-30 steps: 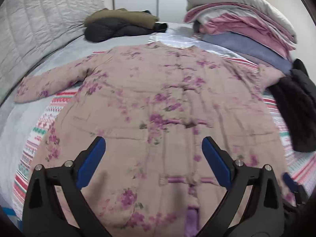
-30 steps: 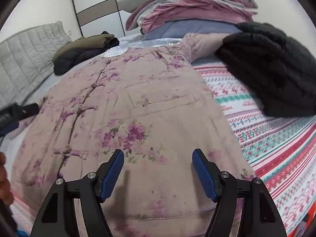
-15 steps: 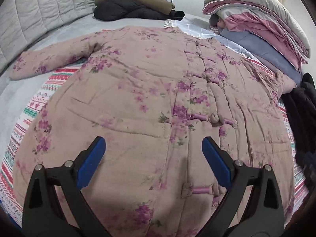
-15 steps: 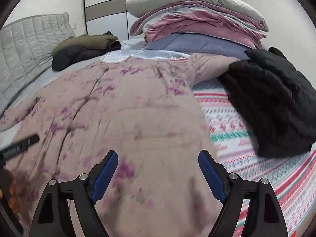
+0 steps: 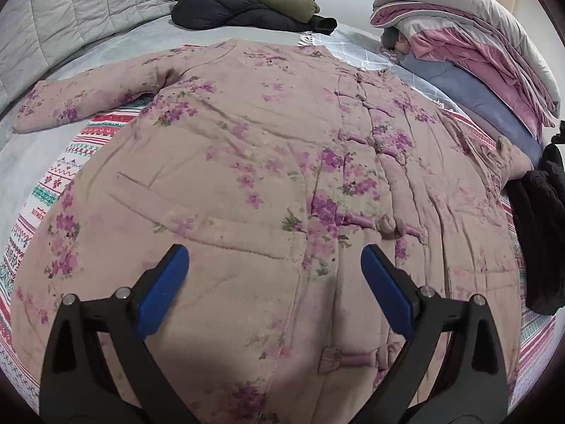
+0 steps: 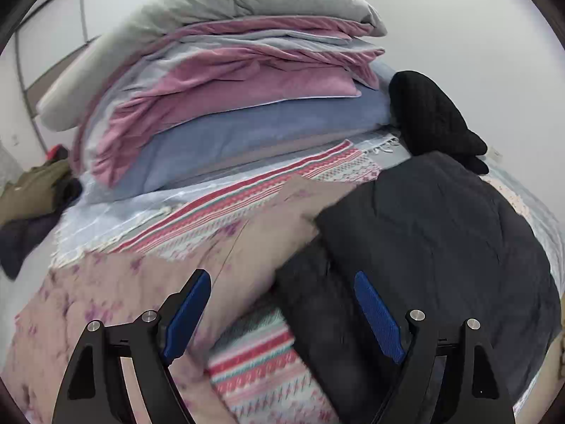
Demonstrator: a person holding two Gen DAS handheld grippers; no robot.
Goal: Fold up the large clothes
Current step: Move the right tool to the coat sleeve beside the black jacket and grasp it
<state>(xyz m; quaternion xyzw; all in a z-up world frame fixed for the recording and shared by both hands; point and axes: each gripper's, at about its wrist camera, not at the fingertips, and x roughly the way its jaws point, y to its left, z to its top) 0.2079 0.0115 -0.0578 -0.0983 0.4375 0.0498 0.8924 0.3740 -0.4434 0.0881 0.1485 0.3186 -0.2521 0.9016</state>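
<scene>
Two grippers in play, both gaping wide and clasping nothing. Left gripper [image 5: 274,275] hovering low over the near hem of the pink floral padded coat [image 5: 268,162], blue pads [image 5: 162,286] well apart, only cloth beneath and none pinched. Coat spread face up across the striped blanket [image 5: 53,183] on the bed, front closed by knotted cloth buttons [image 5: 386,226] running near to far, right of centre. One sleeve [image 5: 81,100] stretched out flat to the far left, cuff resting on the grey sheet [image 5: 31,155]. Opposite sleeve [image 6: 282,219] reaching right, its end tucked under the edge of the black quilted jacket [image 6: 434,247].

Right gripper [image 6: 282,296] poised above that spot, over the seam where pink sleeve meets black jacket, a strip of striped blanket showing between and below its fingers. Jaws lately widened, with nothing caught between them; neither pad pressing on cloth. Some motion blur over the near fabric in this view.

Beyond, a tall stack of folded bedding [image 6: 226,81], grey on top, then pink, then blue, heaped at the far right of the bed. Black knitted item [image 6: 430,120] leaning against the stack's right end. Far left, an olive and dark jacket pile [image 5: 247,3] lying near the grey quilted headboard [image 5: 70,14].
</scene>
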